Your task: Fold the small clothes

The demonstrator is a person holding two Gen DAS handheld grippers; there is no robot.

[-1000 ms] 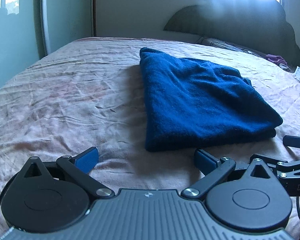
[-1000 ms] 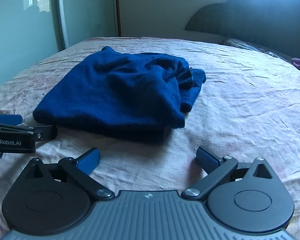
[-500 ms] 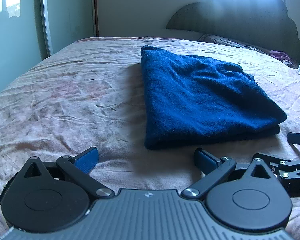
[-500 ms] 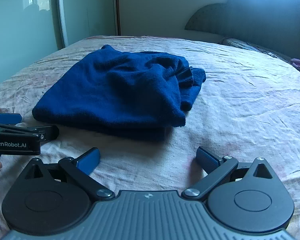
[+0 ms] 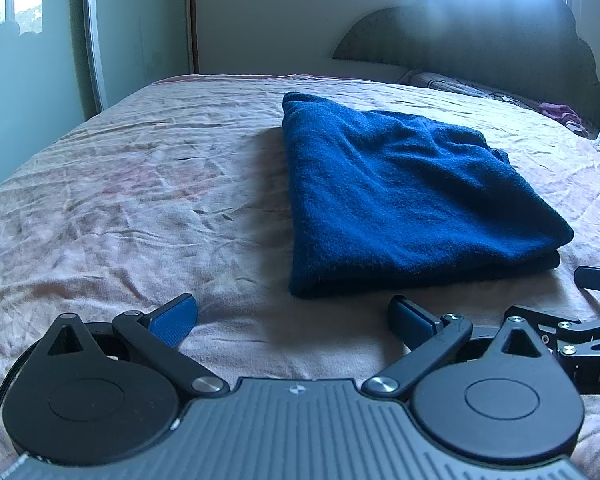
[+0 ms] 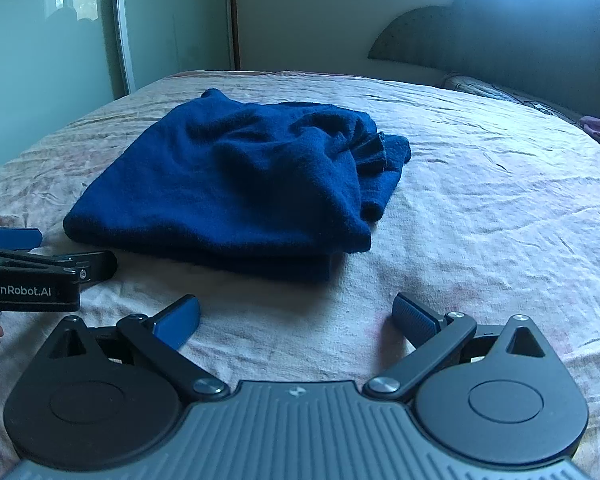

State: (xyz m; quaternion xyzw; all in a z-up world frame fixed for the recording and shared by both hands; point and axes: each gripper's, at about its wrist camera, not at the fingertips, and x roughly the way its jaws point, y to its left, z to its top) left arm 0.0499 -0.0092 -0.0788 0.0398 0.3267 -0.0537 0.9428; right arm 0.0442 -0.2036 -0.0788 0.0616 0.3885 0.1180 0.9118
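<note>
A dark blue knitted garment (image 5: 400,196) lies folded into a thick rectangle on the pink bed sheet (image 5: 140,200); it also shows in the right wrist view (image 6: 236,184), with loose layers bunched at its far right corner. My left gripper (image 5: 292,316) is open and empty, just short of the garment's near edge. My right gripper (image 6: 296,318) is open and empty, also a little short of the near edge. Each gripper shows at the side of the other's view, the right one (image 5: 580,312) and the left one (image 6: 32,272).
A dark padded headboard (image 5: 480,48) stands at the far end of the bed. Pillows and a purple cloth (image 5: 560,114) lie at the far right. A sliding door (image 6: 40,60) and wall run along the left side of the bed.
Both grippers have drawn back slightly from the folded garment and tilted a little upward. The garment has not moved. Both jaws stay open.
</note>
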